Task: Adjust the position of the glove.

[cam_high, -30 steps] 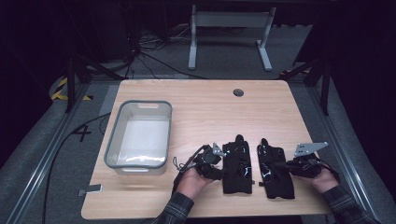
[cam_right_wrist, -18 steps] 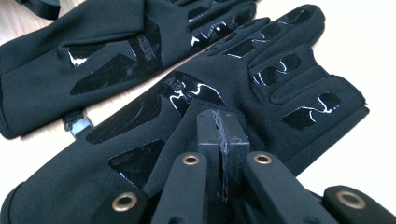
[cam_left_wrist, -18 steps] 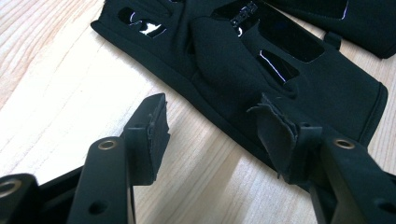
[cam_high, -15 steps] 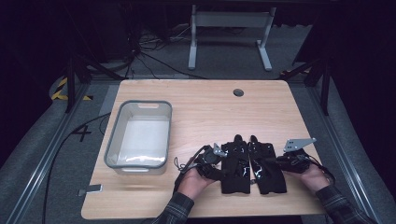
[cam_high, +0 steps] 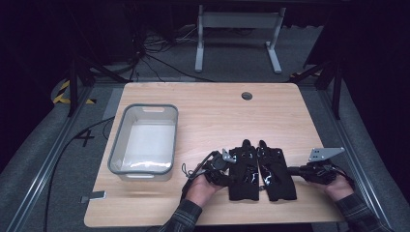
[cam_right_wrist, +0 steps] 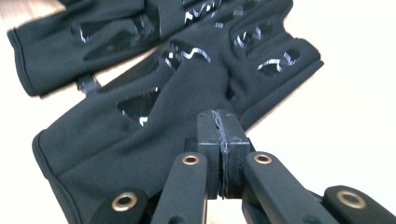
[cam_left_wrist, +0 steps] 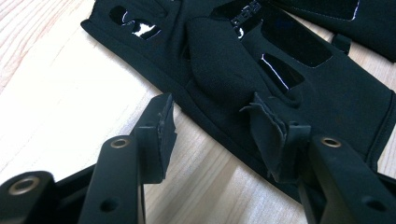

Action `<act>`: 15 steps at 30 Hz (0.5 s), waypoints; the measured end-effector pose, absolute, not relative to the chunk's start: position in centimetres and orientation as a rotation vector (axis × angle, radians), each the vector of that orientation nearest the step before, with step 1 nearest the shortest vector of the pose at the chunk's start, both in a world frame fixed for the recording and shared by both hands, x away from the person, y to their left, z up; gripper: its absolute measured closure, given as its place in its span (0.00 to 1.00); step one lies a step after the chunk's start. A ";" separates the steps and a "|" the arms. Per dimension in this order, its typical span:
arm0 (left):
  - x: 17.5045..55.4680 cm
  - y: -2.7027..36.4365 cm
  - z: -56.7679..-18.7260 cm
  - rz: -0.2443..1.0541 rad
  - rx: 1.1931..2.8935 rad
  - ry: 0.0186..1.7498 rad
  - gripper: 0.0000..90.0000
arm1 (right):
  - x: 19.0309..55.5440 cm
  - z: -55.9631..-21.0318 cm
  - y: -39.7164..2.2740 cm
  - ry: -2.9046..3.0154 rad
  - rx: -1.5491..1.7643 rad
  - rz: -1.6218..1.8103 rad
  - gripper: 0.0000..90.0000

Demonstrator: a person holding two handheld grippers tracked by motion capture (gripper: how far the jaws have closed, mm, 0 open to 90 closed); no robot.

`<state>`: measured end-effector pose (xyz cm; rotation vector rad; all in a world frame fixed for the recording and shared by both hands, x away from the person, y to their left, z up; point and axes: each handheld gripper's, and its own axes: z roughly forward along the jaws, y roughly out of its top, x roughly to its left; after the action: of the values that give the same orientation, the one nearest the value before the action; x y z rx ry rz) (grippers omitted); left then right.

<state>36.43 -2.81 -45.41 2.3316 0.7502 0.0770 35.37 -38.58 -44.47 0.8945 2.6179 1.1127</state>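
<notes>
Two black gloves (cam_high: 261,169) lie side by side, touching, on the wooden table (cam_high: 208,111) right of a grey bin (cam_high: 145,140). Left gripper (cam_left_wrist: 224,126) — jaws part-open astride the left glove's edge, just been closing. Right gripper (cam_right_wrist: 219,126) — jaws fully together, over the right glove's edge.

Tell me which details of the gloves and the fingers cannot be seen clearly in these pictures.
- Right glove: whether fabric is pinched between the closed fingers; they hide it, right gripper view.
- Left glove: fingertips cut off by the top edge, left gripper view.
- Glove print: too small, high view.
</notes>
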 end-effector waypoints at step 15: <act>36.4 -3.1 -45.6 0.059 2.316 0.772 0.91 | 35.4 -45.2 -38.2 2.670 0.872 1.079 1.00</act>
<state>36.45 -3.11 -45.59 2.3158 0.7717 0.0590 35.39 -38.18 -45.21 0.8721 2.6702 1.0788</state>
